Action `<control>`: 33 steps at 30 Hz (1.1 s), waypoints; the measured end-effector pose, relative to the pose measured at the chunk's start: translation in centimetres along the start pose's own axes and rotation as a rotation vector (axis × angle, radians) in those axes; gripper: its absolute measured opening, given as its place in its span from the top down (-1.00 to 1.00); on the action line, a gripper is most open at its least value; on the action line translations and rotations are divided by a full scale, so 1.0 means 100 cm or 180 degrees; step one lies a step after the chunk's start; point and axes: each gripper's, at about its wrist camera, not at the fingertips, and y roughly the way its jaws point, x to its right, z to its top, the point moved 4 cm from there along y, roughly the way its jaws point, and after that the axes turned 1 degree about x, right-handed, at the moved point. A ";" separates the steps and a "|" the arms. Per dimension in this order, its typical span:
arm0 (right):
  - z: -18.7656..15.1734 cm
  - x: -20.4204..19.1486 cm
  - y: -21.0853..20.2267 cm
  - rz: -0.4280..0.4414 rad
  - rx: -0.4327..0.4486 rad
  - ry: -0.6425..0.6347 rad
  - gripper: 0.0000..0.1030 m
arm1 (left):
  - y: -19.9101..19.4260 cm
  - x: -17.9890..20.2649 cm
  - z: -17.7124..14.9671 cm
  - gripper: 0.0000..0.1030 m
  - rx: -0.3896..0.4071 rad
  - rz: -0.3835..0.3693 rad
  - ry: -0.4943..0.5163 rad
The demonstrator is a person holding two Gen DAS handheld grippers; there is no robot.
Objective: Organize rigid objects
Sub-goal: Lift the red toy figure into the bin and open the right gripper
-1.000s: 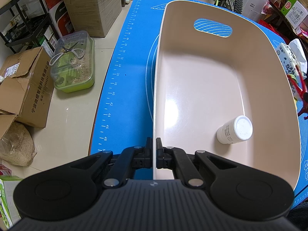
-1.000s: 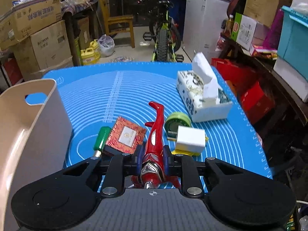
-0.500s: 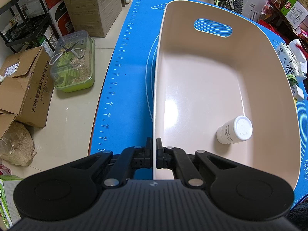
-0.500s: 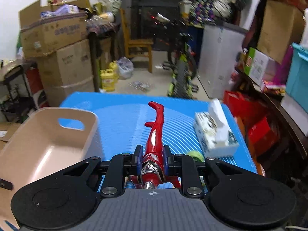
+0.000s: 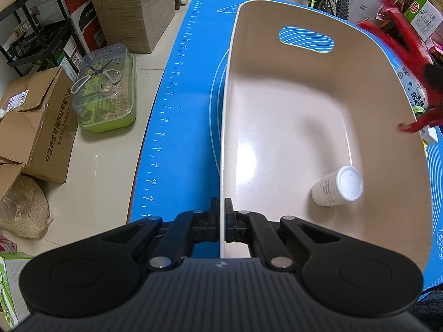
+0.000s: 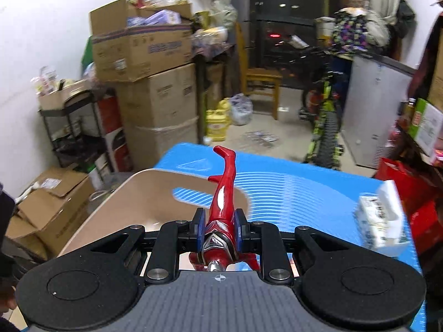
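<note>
My left gripper [image 5: 221, 215] is shut on the near left rim of a beige plastic bin [image 5: 290, 116] that stands on the blue mat [image 5: 188, 105]. A white pill bottle [image 5: 337, 186] lies inside the bin at the near right. My right gripper [image 6: 220, 228] is shut on a red toy figure [image 6: 224, 193] and holds it in the air above the bin's right side [image 6: 133, 196]. The figure shows blurred at the right edge of the left wrist view [image 5: 409, 55].
A tissue box [image 6: 382, 221] stands on the mat at the right. Cardboard boxes [image 6: 155, 88], a shelf, a chair [image 6: 260, 77] and a bicycle [image 6: 324, 127] stand beyond the table. On the floor at left are a green plastic container [image 5: 108, 85] and boxes [image 5: 38, 121].
My right gripper has lifted the red figure off the mat and carried it up and left toward the bin. The left gripper and the bin have not moved.
</note>
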 end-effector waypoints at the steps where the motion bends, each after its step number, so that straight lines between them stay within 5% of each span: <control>1: -0.002 -0.007 0.006 0.0044 -0.0045 -0.0026 0.40 | 0.000 0.000 0.000 0.93 0.0000 0.0000 0.0001; 19: -0.056 -0.055 0.074 0.0096 -0.0903 -0.0225 0.42 | 0.000 0.001 0.000 0.93 -0.0002 0.0002 0.0001; 21: -0.054 -0.055 0.071 0.0127 -0.0865 -0.0196 0.38 | 0.001 0.002 -0.001 0.93 -0.0003 0.0007 0.0007; 25: -0.044 -0.048 0.052 0.0171 -0.0679 -0.0146 -0.09 | 0.001 0.003 -0.001 0.93 -0.0010 0.0023 0.0018; 33: -0.022 -0.008 0.019 0.0079 -0.0335 0.0077 -0.37 | 0.003 0.003 0.000 0.93 -0.0016 0.0029 0.0022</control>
